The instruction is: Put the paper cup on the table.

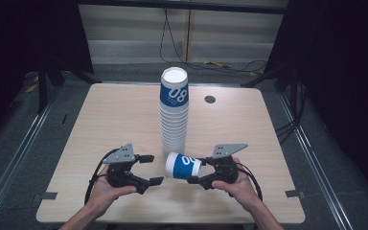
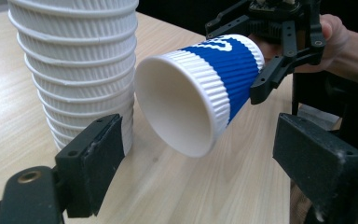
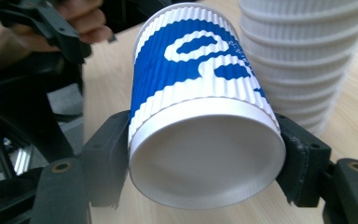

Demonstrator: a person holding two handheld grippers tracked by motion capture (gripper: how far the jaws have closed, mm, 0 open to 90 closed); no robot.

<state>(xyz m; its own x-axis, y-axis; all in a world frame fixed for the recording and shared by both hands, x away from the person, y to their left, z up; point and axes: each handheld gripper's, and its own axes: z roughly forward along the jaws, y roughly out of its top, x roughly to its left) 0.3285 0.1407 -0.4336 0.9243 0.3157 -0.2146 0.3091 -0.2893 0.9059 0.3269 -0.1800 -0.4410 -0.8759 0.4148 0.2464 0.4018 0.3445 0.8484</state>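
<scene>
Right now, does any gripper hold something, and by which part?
The right gripper holds a blue-and-white paper cup by its base end, lying sideways. The left gripper holds nothing.

- left gripper [image 1: 147,170] sits low near the table's front edge, jaws spread wide, gripping nothing
- right gripper [image 1: 197,171] points left toward it, jaws clamped on a cup's [image 1: 183,166] base

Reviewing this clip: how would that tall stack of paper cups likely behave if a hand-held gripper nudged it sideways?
The stack of cups is tall over a narrow base, so it would probably tip rather than slide. Nested paper cups look light, so little force may topple it. The ribbed walls may give some grip.
</scene>
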